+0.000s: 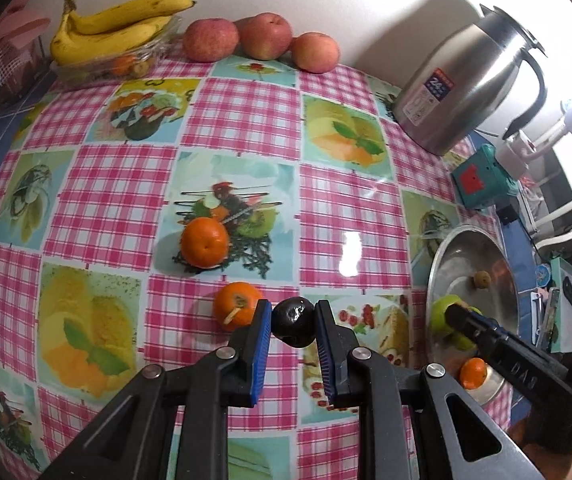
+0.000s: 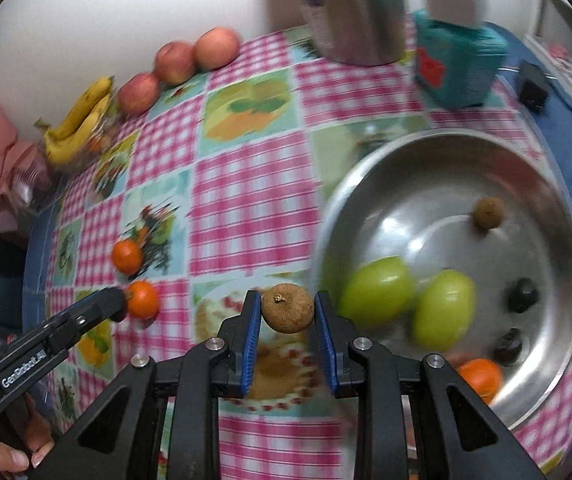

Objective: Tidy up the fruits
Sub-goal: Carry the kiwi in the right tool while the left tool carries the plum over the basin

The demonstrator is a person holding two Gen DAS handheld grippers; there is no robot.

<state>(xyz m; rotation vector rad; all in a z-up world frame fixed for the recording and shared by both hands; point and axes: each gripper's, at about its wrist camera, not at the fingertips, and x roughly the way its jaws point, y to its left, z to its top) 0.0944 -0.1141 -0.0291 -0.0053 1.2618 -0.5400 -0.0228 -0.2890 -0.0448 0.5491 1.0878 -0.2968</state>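
Observation:
My left gripper (image 1: 293, 322) is shut on a small dark fruit (image 1: 293, 322), held above the checked tablecloth. Two oranges (image 1: 204, 242) (image 1: 236, 310) lie on the cloth just left of it. In the right wrist view my right gripper (image 2: 287, 309) is shut on a small brown fruit (image 2: 287, 309), left of the steel bowl (image 2: 541, 184). The bowl holds two green fruits (image 2: 377, 290) (image 2: 443, 310), another brown fruit (image 2: 489, 211), two dark fruits (image 2: 521, 294) (image 2: 507, 346) and an orange (image 2: 479, 378). The left gripper's finger (image 2: 106, 304) shows beside an orange (image 2: 142, 299).
Three apples (image 1: 264, 36) line the far wall beside a glass dish with bananas (image 1: 114, 28). A steel jug (image 1: 469, 84) and a teal box (image 1: 481, 178) stand at the right, behind the bowl (image 1: 473, 256). The table edge drops to a blue floor on the left.

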